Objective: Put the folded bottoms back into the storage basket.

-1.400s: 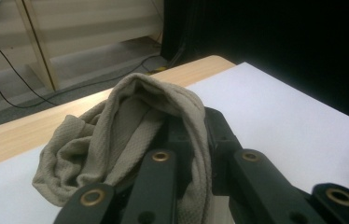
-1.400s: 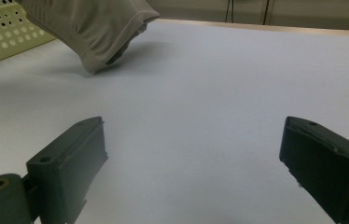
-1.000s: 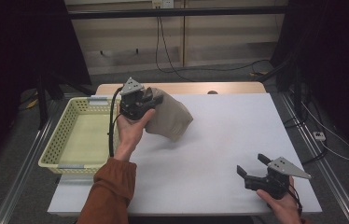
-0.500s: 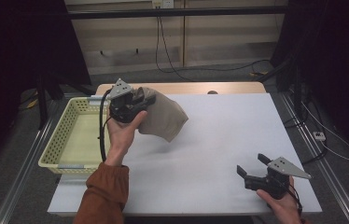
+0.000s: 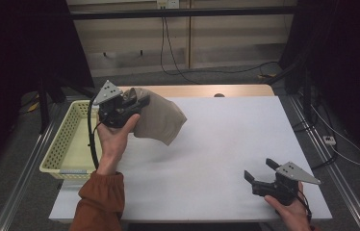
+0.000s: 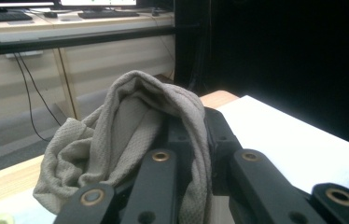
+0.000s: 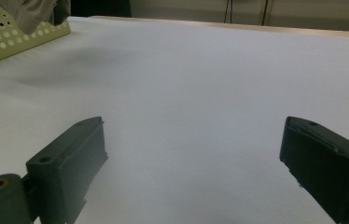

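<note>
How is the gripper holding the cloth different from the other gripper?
The left gripper is shut on the beige cloth; the right gripper is open, with nothing between its jaws. The left is lifted near the yellow basket; the right sits low at the table's near edge. Both are black.

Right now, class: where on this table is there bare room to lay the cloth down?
The white tabletop is bare between the held cloth and the right gripper, and along its far edge. It is crowded at the left, by the basket.
</note>
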Tool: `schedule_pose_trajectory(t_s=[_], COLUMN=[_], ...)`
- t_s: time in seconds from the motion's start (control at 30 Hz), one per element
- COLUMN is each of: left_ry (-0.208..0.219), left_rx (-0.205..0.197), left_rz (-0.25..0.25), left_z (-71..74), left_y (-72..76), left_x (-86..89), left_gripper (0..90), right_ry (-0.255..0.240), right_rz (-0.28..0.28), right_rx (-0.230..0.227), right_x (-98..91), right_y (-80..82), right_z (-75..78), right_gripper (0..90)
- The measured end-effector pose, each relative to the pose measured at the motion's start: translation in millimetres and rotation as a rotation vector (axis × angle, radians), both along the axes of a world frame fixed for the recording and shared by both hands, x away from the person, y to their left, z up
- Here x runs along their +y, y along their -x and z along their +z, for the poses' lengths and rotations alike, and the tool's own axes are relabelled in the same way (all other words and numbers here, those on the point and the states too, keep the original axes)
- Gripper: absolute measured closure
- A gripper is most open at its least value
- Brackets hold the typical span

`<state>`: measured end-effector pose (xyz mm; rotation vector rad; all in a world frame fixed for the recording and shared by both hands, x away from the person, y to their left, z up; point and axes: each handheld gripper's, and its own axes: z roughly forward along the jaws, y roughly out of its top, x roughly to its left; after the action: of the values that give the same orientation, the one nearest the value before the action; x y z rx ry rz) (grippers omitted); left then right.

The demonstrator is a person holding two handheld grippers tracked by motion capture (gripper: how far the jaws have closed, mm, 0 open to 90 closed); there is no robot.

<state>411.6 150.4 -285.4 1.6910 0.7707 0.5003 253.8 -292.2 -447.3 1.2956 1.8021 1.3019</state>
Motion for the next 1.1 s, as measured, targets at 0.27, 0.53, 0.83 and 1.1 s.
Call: schedule_pose_trajectory(t_s=[0.27, 0.53, 0.83, 1.1], left_ry=[0.015, 0.003, 0.009, 0.022], left_rx=[-0.022, -0.027, -0.054, -0.063], left_rz=[0.02, 0.039, 0.052, 0.08], left_z=[9.2, 14.2, 16.5, 20.3], left_y=[8.6, 11.9, 20.3, 25.3], left_x=[11.7, 22.5, 38.3, 53.0], left_gripper=[83.5, 83.5, 83.5, 83.5], right_ry=[0.001, 0.002, 0.002, 0.001], right_rz=[-0.002, -0.004, -0.005, -0.003], right_rx=[-0.001, -0.002, -0.003, -0.003], right_x=[-0.4, 0.0, -0.2, -0.3], right_y=[0.4, 0.2, 0.4, 0.4], right_z=[0.2, 0.2, 0.0, 0.1], right_gripper=[6.7, 6.7, 6.6, 6.5])
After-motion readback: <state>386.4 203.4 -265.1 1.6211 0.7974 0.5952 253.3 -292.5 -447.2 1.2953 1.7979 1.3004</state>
